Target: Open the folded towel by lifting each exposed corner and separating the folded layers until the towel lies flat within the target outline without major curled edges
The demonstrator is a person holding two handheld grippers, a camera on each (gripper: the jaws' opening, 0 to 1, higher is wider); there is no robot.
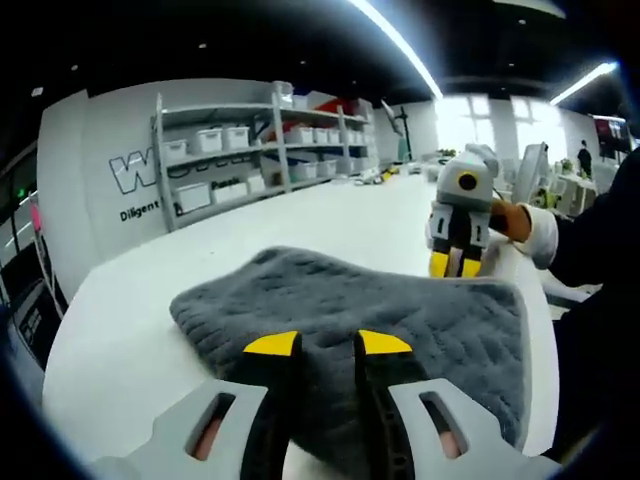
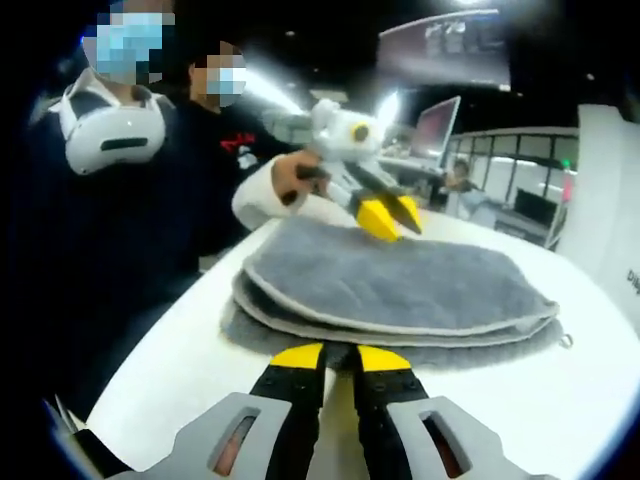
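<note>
Nearest, the left gripper point(image 1: 327, 345) looks clenched on the towel point(image 1: 400, 320) edge, the right gripper point(image 2: 340, 356) near-closed at its stacked folds on the table point(image 2: 560, 400); soft, limp cloth, best pinched by a corner.

The white worktop point(image 1: 130, 330) lies bare on every side of the folded grey towel point(image 1: 420, 320), so a claw could come in low across it from any edge. In the left gripper view, open surface runs to the left and far beyond the towel, up to a shelf rack point(image 1: 260, 140) of white bins well apart at the back. The right claw point(image 1: 456, 263) stands at the towel's far edge, blocking that side. In the right gripper view, the left claw point(image 2: 390, 214) hangs just over the towel's far edge, and a person point(image 2: 110, 200) stands close along the worktop's left edge, closing off that approach. The right side is clear worktop.
</note>
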